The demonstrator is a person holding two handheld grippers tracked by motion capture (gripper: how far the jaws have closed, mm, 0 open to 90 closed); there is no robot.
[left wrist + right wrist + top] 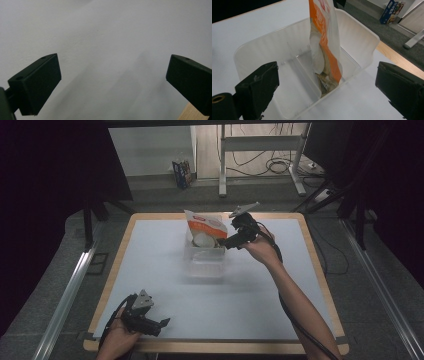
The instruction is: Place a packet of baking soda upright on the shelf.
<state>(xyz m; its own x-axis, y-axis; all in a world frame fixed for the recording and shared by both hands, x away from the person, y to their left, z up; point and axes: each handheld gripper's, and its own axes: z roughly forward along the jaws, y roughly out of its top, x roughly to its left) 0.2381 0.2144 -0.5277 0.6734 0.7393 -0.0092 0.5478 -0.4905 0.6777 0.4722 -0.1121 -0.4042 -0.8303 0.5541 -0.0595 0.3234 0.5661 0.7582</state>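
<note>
The orange-and-white pouch (324, 42) stood upright inside the clear plastic box (262, 47), leaning against the box's far wall; its top edge was cut off in the right gripper view, and its printing was too blurred to read. The right gripper (226, 243) hovered just beside the box, jaws spread wide with nothing between them. The left gripper (161, 323), well apart from the box, was spread too, over the bare table (105, 37).
</note>
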